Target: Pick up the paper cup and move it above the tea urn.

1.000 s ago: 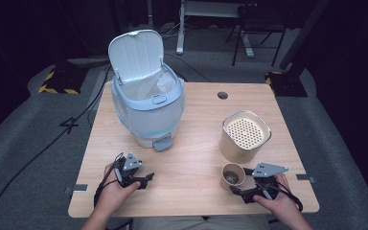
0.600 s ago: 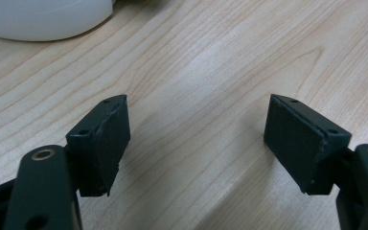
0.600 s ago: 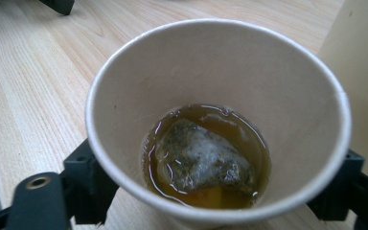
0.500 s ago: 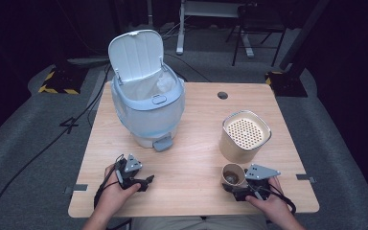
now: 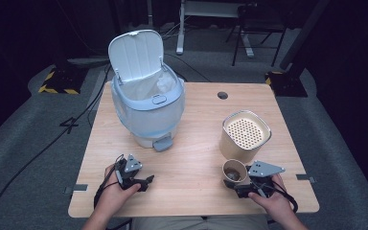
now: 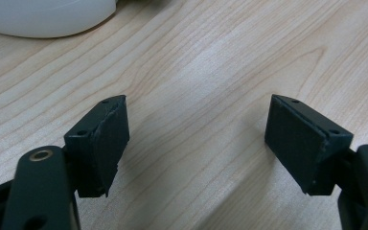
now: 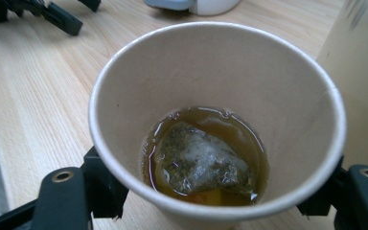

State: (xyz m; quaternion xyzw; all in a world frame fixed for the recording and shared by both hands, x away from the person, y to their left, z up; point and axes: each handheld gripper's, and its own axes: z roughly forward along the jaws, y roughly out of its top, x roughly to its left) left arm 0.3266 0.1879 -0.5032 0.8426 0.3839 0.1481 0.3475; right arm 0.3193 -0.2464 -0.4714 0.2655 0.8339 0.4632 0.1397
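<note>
Sitting at the table's (image 5: 191, 139) front right, the cup (image 5: 234, 171) stands upright just in front of the strainer can (image 5: 245, 135), with a teabag (image 7: 199, 163) in a bit of tea. The right gripper (image 5: 242, 187) is right at the cup; its jaws have just been closing and now hug the cup's sides. From the cup, the open bin (image 5: 146, 108) is back and left, so I'd guess a carry that way. The left gripper (image 5: 141, 182), left of the cup, stands wide and empty.

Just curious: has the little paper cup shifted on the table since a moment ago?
No. The paper cup sits in the same spot just in front of the perforated-lid canister; the right gripper has just been closing its fingers around it.
</note>
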